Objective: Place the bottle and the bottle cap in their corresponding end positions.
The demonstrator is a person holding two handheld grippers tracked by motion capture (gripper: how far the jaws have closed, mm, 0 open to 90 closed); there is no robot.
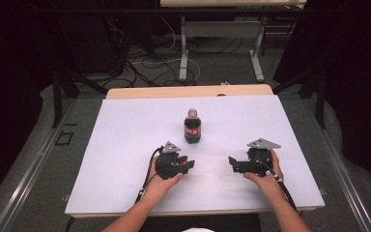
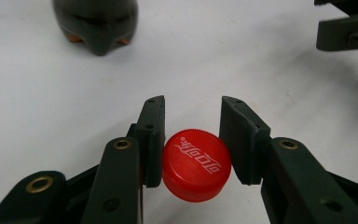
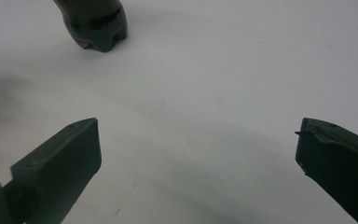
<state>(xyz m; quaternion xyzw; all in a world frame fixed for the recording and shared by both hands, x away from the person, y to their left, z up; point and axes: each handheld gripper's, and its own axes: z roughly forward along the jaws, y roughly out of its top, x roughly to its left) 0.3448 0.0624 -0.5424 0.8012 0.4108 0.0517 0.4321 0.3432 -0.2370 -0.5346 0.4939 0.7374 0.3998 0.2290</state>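
Left tongs (image 2: 192,140) are clamped on a red bottle cap (image 2: 196,165), one pad pressing each side of its ribbed skirt, held low over the white desk (image 1: 125,145). In the high view the same tongs (image 1: 186,164) sit in the person's left hand (image 1: 162,183), with the red of the cap just showing at the tips. Right tongs (image 3: 198,154) stand wide apart with nothing between them, resting near the desk in the right hand (image 1: 265,181), well apart from the left.

By the look of it, the cap is light, stiff plastic; its ribbing gives the pads some bite, but it is small and round, so it could twist or pop out if squeezed off-centre. Across the skirt, as it is now gripped, seems the best hold.

Farther off stands the cola bottle (image 1: 192,126), upright and near the middle of the desk, its neck open at the top. Dark liquid fills most of it, so it probably carries some weight yet would tip if nudged high up. Its smooth, curved wall looks slippery; the waist at the label is likely the safest place to steady it.

Beyond the smooth, matt white sheet a strip of wooden desk edge (image 1: 188,91) shows. Behind it the room is dim, with cables (image 1: 149,63) strewn on the floor and the metal legs of another table (image 1: 183,53).
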